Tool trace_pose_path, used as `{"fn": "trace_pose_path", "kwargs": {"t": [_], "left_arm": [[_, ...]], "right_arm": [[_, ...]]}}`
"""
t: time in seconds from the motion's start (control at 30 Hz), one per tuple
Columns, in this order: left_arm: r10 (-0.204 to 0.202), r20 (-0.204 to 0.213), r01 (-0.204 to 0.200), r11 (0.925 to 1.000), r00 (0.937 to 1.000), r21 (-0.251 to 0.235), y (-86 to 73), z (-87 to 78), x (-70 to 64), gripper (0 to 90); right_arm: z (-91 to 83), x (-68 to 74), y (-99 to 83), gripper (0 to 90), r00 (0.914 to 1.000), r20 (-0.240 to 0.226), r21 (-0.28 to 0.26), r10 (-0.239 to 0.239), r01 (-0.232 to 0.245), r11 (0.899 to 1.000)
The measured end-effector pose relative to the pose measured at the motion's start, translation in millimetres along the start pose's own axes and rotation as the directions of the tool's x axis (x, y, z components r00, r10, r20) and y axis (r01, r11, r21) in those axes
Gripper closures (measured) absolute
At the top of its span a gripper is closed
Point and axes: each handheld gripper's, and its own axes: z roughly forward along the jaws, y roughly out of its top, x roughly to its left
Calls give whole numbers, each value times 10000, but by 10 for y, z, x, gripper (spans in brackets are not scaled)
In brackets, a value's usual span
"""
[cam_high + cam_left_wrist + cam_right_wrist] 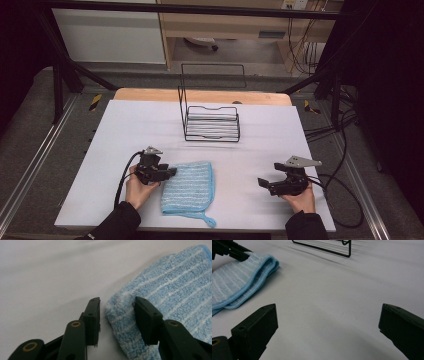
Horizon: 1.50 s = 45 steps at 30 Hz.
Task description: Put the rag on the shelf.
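A light blue cloth with white stripes lies folded on the white table, near the front centre. My left gripper sits at the cloth's upper left edge. In the left gripper view the cloth's folded edge lies between the jaws of the left gripper, which is open; one jaw rests on the cloth, the other stands on bare table with a small gap to the fabric. My right gripper is held low to the right, apart from the cloth. It is wide open over bare table.
A black wire rack stands at the back centre of the table, with a tall wire back. Cables trail from both grippers off the table's sides. A hanging loop sticks out at the cloth's front right corner.
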Motion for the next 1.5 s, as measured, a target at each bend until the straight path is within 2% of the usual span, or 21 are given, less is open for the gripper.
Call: {"fn": "trace_pose_path", "kwargs": {"t": [0.1, 0.3, 0.47, 0.67, 0.87, 1.1, 1.23, 1.37, 1.5], "left_arm": [[-65, 134, 63, 9999, 9999, 135, 4, -1, -11, 624], [-101, 85, 99, 9997, 9999, 225, 14, -3, -55, 725], [-52, 25, 52, 9997, 10000, 242, 15, -3, -74, 750], [153, 4, -153, 9996, 9999, 228, 11, 0, -81, 766], [368, 0, -368, 9993, 9993, 62, -12, 3, -82, 765], [443, 44, -443, 9990, 9990, 50, -14, 5, -78, 762], [480, 62, -481, 9988, 9988, 58, -12, 6, -73, 760], [494, 85, -495, 9988, 9987, 57, -13, 7, -68, 757], [528, 121, -528, 9986, 9985, 42, -14, 8, -63, 756]], "right_arm": [[4, 3, 4, 28, 10000, -25, -23, 19, -19, 10000], [29, 50, 36, 34, 9998, -122, 21, 137, -137, 9999], [68, 112, 77, 41, 9995, -253, 44, 204, -203, 9998], [198, 250, 174, 49, 9985, -430, 185, 328, -321, 9993], [392, 445, 330, 62, 9981, -581, 342, 197, -177, 9993], [662, 647, 518, 88, 9974, -721, 591, 77, -35, 9982], [849, 728, 621, 117, 9973, -730, 719, 120, -68, 9974], [1061, 808, 694, 159, 9973, -734, 1006, -70, 144, 9948], [1248, 867, 726, 228, 9965, -832, 1248, -112, 216, 9919]]}}
